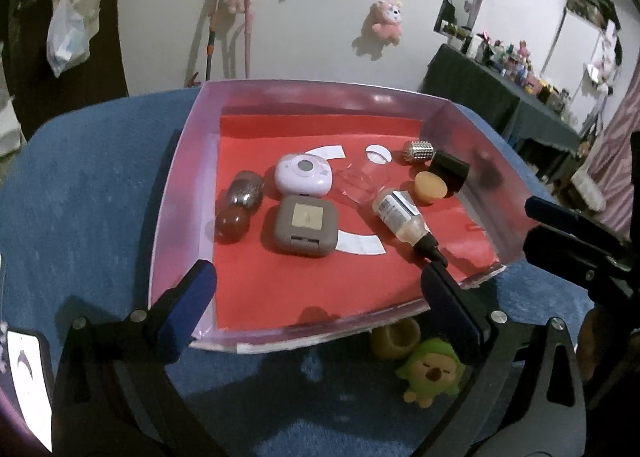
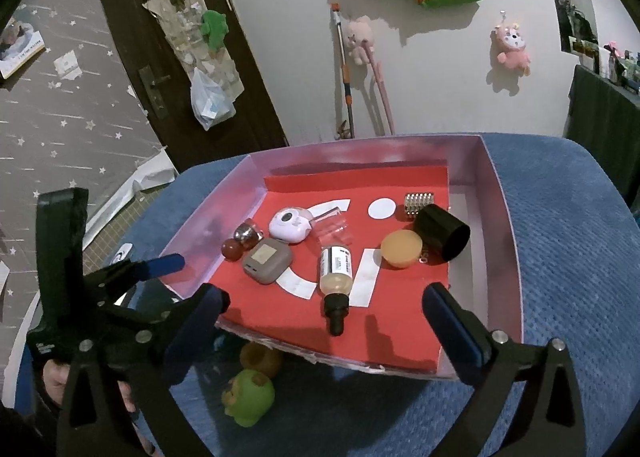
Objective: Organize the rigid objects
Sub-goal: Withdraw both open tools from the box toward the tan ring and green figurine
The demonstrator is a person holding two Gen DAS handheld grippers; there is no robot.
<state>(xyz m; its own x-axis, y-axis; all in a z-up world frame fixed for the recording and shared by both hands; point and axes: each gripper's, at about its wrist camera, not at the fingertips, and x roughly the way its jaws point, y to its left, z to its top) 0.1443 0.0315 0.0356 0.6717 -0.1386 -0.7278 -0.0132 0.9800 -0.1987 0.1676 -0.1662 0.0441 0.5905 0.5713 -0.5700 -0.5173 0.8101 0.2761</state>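
A pink-walled tray [image 1: 178, 173] with a red floor sits on a blue cloth. In it lie a grey square case [image 1: 301, 226], a lilac round case [image 1: 303, 177], a silver egg [image 1: 247, 189], a brown ball [image 1: 232, 224], a dropper bottle [image 1: 402, 215], an orange puck [image 1: 430, 187], a black cylinder [image 1: 450, 170] and a silver studded roller [image 1: 418, 153]. My left gripper [image 1: 320, 297] is open and empty over the tray's near edge. My right gripper [image 2: 328, 321] is open and empty, just short of the bottle's [image 2: 336, 277] black cap.
A green plush toy [image 1: 430, 373] and a yellow cup-like thing [image 1: 394, 339] lie on the blue cloth [image 1: 80, 197] in front of the tray. A clear plastic piece [image 1: 358, 181] lies in the tray. A wall with hanging toys stands behind. A dark table [image 1: 500, 97] is at the right.
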